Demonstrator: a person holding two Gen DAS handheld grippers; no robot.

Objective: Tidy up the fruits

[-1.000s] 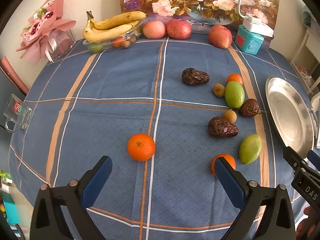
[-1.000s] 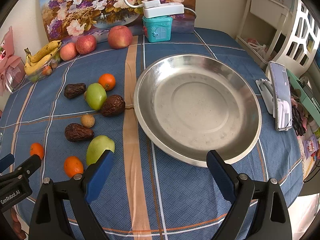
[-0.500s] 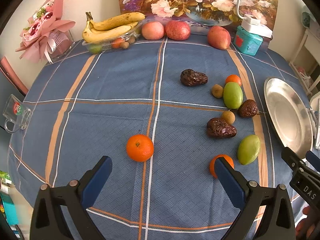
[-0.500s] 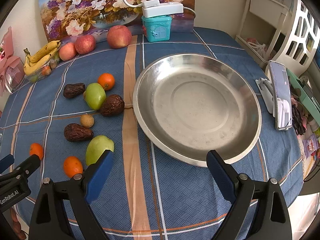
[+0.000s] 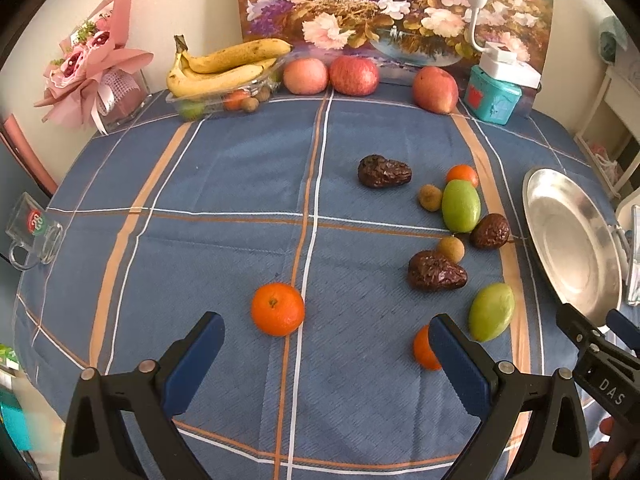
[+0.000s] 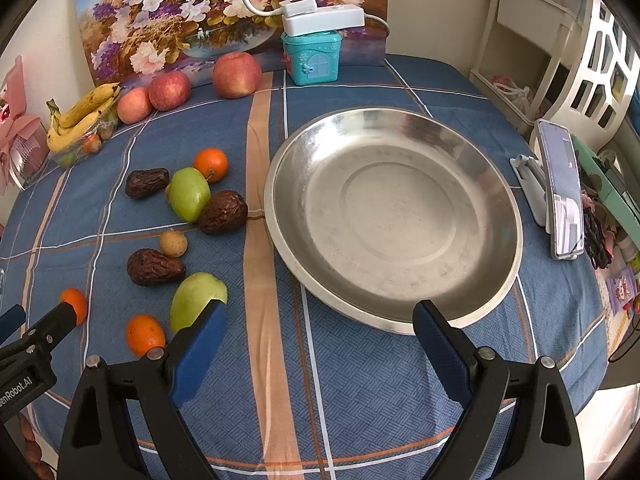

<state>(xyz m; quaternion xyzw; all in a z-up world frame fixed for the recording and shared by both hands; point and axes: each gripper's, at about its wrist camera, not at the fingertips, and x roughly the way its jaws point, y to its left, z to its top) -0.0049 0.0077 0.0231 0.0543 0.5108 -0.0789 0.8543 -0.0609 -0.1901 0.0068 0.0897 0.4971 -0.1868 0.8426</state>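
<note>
Blue plaid cloth covers the table, and loose fruit lies scattered on it beside the wide, shallow steel dish, which holds nothing yet, so you are likely at the first pick. Your left gripper hangs with its jaws spread and empty above the lone round orange tangerine; your right gripper is equally spread and empty over the near rim of the dish. Take that tangerine first: lower so the blue pads straddle its widest part, then close gently, since it will roll. A second small tangerine sits partly hidden behind your left gripper's right finger, so I cannot judge its clearance; keep that finger off it.
</note>
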